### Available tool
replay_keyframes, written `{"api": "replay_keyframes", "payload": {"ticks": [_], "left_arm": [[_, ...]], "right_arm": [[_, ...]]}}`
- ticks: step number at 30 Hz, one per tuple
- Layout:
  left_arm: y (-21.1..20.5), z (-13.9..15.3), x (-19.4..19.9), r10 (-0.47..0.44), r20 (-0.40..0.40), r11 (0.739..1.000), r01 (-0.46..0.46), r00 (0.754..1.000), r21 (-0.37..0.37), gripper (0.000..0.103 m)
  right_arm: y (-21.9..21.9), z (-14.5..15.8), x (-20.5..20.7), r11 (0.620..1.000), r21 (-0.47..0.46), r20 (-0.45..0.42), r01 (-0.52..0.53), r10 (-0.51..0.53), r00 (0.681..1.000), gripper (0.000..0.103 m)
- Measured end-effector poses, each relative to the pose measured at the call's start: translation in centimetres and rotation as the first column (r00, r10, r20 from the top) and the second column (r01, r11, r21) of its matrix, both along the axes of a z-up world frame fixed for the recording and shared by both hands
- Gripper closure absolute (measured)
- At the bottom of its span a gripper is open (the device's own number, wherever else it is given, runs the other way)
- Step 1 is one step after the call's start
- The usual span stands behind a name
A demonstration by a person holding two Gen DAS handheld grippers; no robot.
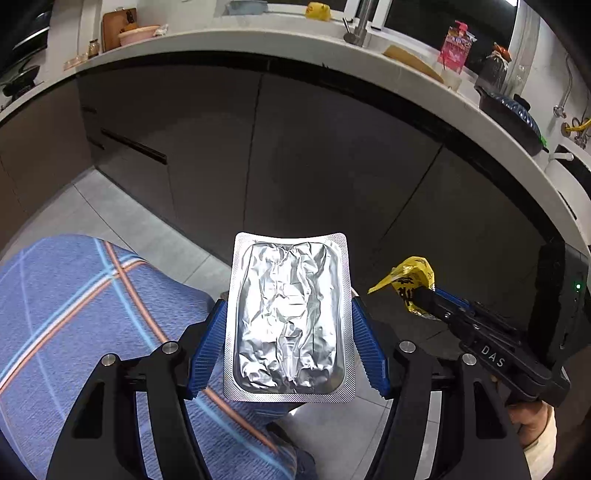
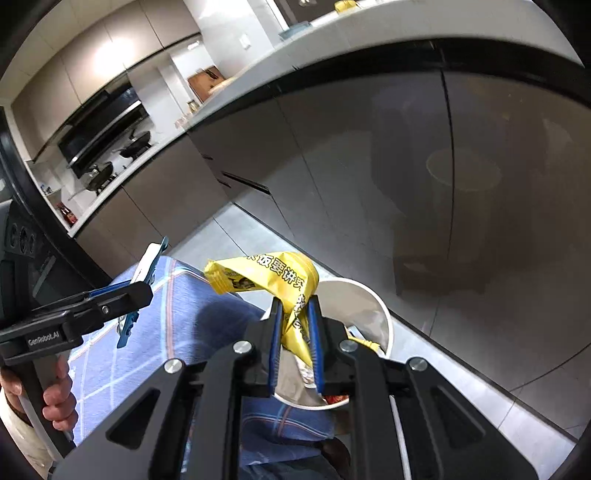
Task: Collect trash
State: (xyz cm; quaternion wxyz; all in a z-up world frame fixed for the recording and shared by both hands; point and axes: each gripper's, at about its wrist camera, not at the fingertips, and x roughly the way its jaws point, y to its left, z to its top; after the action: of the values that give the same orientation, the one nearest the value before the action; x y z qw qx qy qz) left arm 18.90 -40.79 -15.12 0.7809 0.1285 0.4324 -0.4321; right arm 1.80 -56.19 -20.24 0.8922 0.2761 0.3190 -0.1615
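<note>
Carrying 2 pieces of trash to the bin (image 2: 373, 295). Left gripper (image 1: 288, 339) clamped on a foil tray (image 1: 290, 317); right gripper (image 2: 295, 332) pinching a yellow wrapper (image 2: 269, 277) just above the bin's mouth. Next, probably: release over the opening, tray after wrapper.

Two grippers were in view: the left gripper (image 1: 289, 332) and the right gripper (image 2: 296, 325). There was one foil tray (image 1: 289, 317) and one yellow wrapper (image 2: 271, 277). One white bin (image 2: 364, 306) stood on the floor. On the counter (image 1: 221, 44) sat one pink bottle (image 1: 456, 48) and one cutting board (image 1: 112, 29)
</note>
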Motion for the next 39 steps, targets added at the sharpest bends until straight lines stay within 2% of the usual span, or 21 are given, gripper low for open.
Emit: {"api": "replay_keyframes", "payload": {"ticks": [8,14,16,17,18,19,21,28,39], "left_arm": [[-3.3,-4.2,1.0,-0.033,-0.035,0.997,0.035,0.999,0.065,0.040],[-4.3,-6.0,1.8,-0.033,-0.027,0.996,0.035,0.999,0.081,0.040],[-4.4,-6.1,2.0,-0.028,-0.015,0.997,0.029,0.999,0.074,0.036],[-4.3,-6.1,2.0,-0.021,-0.006,0.997,0.022,1.000,0.069,0.023],[-4.2,-6.0,2.1,-0.006,0.012,0.998,0.005,1.000,0.060,0.015],[-4.0,-5.8,2.3,0.007,0.027,0.999,-0.009,1.000,0.046,0.013],[-3.7,-5.5,2.7,0.016,0.026,1.000,-0.017,1.000,0.021,0.009],[-2.6,-4.9,4.5,0.089,0.000,0.996,-0.089,0.996,-0.016,0.008],[-0.8,-3.4,3.4,0.107,0.053,0.994,-0.107,0.993,-0.010,0.008]], "right_arm": [[-2.0,-3.8,1.0,0.998,0.054,-0.057,0.019,-0.016,0.998,0.088],[-2.6,-5.6,2.4,0.997,0.075,-0.076,0.004,0.002,0.997,0.084],[-2.7,-5.9,2.9,0.998,0.064,-0.079,-0.006,0.011,0.997,0.076],[-2.8,-5.9,3.2,0.998,0.060,-0.076,-0.012,0.016,0.997,0.073],[-2.9,-6.2,3.3,0.998,0.054,-0.075,-0.019,0.023,0.997,0.066],[-2.9,-6.5,3.5,0.998,0.047,-0.077,-0.030,0.034,0.997,0.056],[-2.8,-6.6,3.8,0.999,0.032,-0.075,-0.041,0.044,0.996,0.044],[-2.8,-7.1,3.0,0.998,0.012,-0.051,-0.057,0.058,0.997,0.004],[-1.1,-5.7,3.3,0.995,-0.031,-0.068,-0.091,0.089,0.994,0.003]]}}
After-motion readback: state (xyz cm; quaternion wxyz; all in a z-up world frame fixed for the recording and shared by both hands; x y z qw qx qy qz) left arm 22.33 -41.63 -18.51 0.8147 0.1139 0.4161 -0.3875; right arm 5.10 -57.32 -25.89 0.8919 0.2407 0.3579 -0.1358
